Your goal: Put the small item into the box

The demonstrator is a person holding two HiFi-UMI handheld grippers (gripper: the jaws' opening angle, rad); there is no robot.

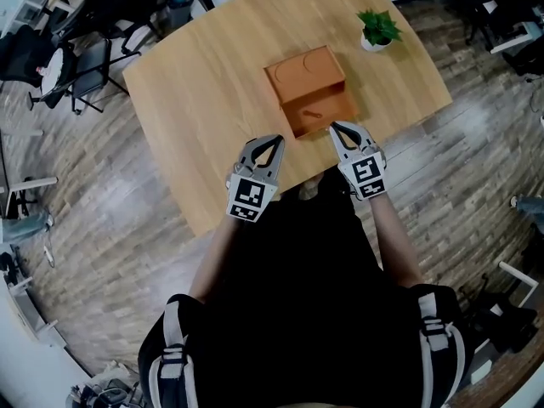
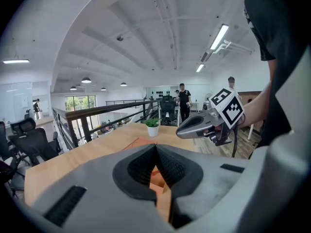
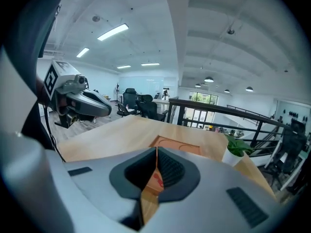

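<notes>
A pale wooden table (image 1: 212, 83) is standing on a plank floor (image 1: 127, 253) in an open office, with dark chairs (image 1: 85, 58) sitting off at 10 o'clock. An orange box (image 1: 304, 73) is lying near the table's middle, with a potted plant (image 1: 376, 29) at its 1 o'clock. The small item (image 1: 311, 113), a reddish sliver, is lying inside the box's open near compartment. The left gripper (image 1: 276, 139) is hovering at the box's 7 o'clock and the right gripper (image 1: 337, 127) at its 5 o'clock, just beside the near edge. Both are holding their jaws pressed together on nothing.
</notes>
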